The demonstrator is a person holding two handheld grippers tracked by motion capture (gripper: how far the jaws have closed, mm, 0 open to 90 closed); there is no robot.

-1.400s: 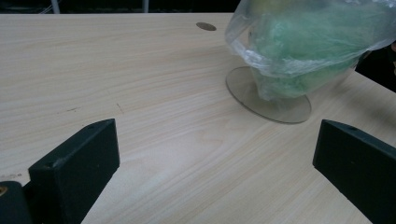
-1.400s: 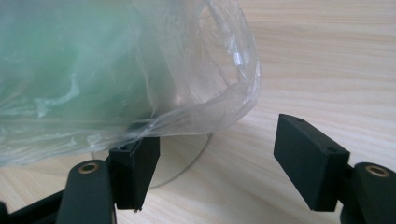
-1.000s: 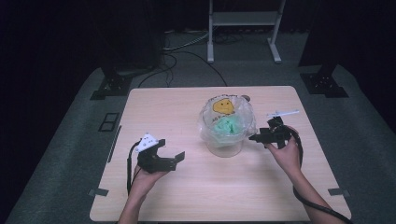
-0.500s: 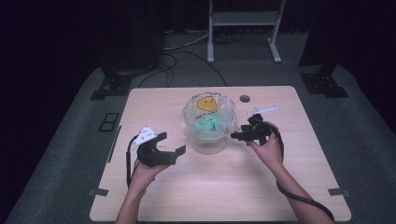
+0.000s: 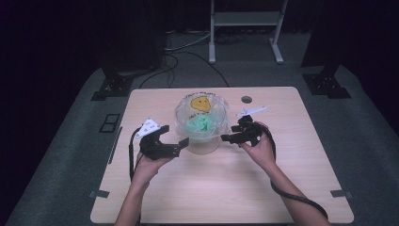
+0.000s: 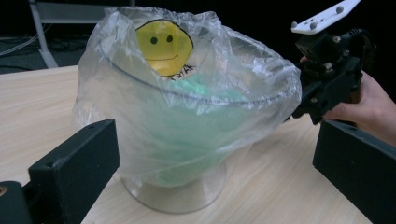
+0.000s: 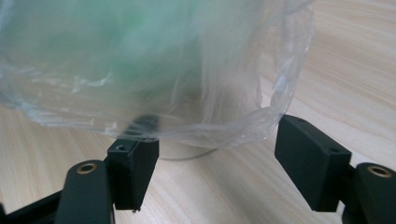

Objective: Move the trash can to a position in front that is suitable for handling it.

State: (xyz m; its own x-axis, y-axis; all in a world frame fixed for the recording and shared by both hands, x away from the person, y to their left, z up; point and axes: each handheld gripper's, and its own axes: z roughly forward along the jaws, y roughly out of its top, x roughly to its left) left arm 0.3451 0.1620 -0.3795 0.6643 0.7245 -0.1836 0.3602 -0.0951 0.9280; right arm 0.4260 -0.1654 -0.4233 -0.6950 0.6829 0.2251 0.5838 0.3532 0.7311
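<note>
A clear plastic bag (image 6: 187, 100) printed with a yellow smiley face (image 6: 164, 40) drapes a transparent bowl (image 6: 173, 196), with green material (image 5: 201, 125) inside. Both tongs are black; the tabletop (image 5: 291, 188) is pale wood grain.

Lab or recording studio setup, not a home. A light wood-grain table (image 5: 301, 188) is set on grey carpet (image 5: 371, 141), surrounded by black backdrop. Black stand bases (image 5: 110, 87) are seen at the far left and far right (image 5: 327, 84) of the table, and a white metal frame (image 5: 244, 21) is placed behind it. Cables (image 5: 188, 59) are run loose across the floor. Tape marks (image 5: 341, 193) are stuck at the table edges, and a black double floor plate (image 5: 109, 123) is fitted beside the table.
</note>
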